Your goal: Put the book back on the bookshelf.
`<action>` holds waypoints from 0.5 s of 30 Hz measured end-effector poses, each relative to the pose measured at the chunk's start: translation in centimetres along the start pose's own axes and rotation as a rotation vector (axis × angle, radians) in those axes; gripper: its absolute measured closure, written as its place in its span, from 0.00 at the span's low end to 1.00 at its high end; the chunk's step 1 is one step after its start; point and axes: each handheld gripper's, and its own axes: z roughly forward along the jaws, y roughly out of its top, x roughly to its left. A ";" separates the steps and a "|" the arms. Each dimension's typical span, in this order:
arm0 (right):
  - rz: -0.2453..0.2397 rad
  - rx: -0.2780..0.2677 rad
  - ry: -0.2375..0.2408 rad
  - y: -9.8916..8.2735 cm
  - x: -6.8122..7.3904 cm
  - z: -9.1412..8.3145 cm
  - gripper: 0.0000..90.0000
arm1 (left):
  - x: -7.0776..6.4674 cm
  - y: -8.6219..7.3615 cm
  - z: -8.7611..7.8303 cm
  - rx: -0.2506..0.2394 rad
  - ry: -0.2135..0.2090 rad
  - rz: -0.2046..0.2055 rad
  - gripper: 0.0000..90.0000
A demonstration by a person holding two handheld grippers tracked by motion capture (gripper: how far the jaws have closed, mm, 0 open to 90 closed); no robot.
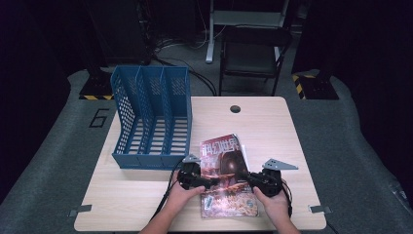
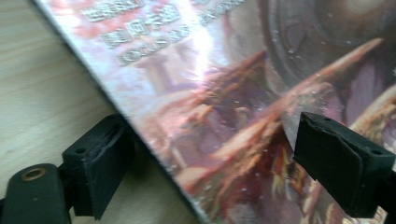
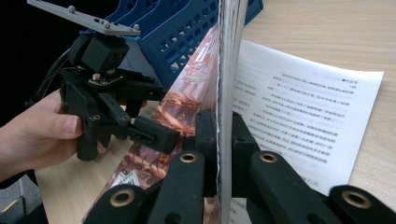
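Evidently, the magazine (image 1: 228, 175) was lifted by its right edge near the front edge of the desk (image 1: 272, 126), slightly right of the middle. The right gripper (image 3: 217, 135) was clamped on that edge, its black jaws pressed flat against both sides of the stacked pages, as was seen in the right gripper view. The left gripper (image 2: 201, 158) was held with its jaws apart; one jaw was set beside the magazine's left edge and the other over the cover, and no pressing on the cover could be made out. A printed sheet (image 3: 308, 116) of white paper was uncovered beneath the raised magazine, lying flat on the wood. A blue file rack (image 1: 151, 117) with latticed plastic walls and three compartments was placed at the desk's back left corner, its front wall just beside the magazine's top left corner. Open wood was left along the right side and at the front left corner. The magazine's lower part was cut off in the left gripper view, and its glossy cover was blurred there; the small print on the sheet could not be read. The left hand (image 3: 37, 135) was seen wrapped around the left gripper's body.
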 end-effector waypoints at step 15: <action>-0.003 0.003 -0.021 -0.2 -0.2 0.2 0.96 | -0.6 -0.5 -0.4 0.020 -0.008 0.008 0.24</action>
